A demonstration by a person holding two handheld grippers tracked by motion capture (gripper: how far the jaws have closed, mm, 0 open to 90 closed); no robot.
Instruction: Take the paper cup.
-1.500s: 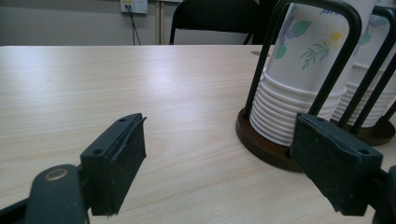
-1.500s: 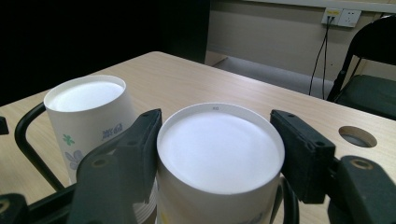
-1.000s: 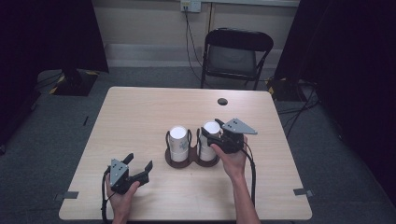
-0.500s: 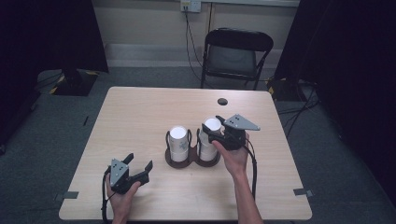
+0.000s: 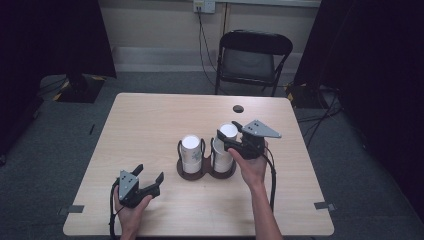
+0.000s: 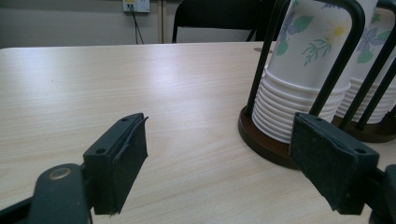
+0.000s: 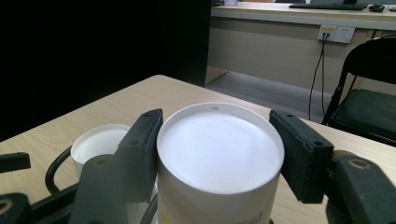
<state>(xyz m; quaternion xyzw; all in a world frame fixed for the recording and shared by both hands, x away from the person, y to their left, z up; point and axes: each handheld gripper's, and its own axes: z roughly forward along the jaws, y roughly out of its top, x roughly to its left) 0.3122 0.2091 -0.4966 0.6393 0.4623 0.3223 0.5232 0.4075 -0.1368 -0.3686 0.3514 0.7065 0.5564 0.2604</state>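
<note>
Two stacks of upturned white paper cups stand in a brown-based wire holder at mid-table: the left stack and the right stack. My right gripper is shut on the top cup of the right stack; in the right gripper view both pads press the sides of that cup, with the left stack beyond. My left gripper rests open near the table's front left. In the left gripper view its jaws stand wide apart, with the floral cups and holder base ahead on the right.
The pale wooden table has a small dark round spot near its far edge. A black folding chair stands behind the table. Cables hang from a wall outlet at the back.
My right gripper and the top cup have crept slightly upward and away from me. The left gripper has stayed where it was.
</note>
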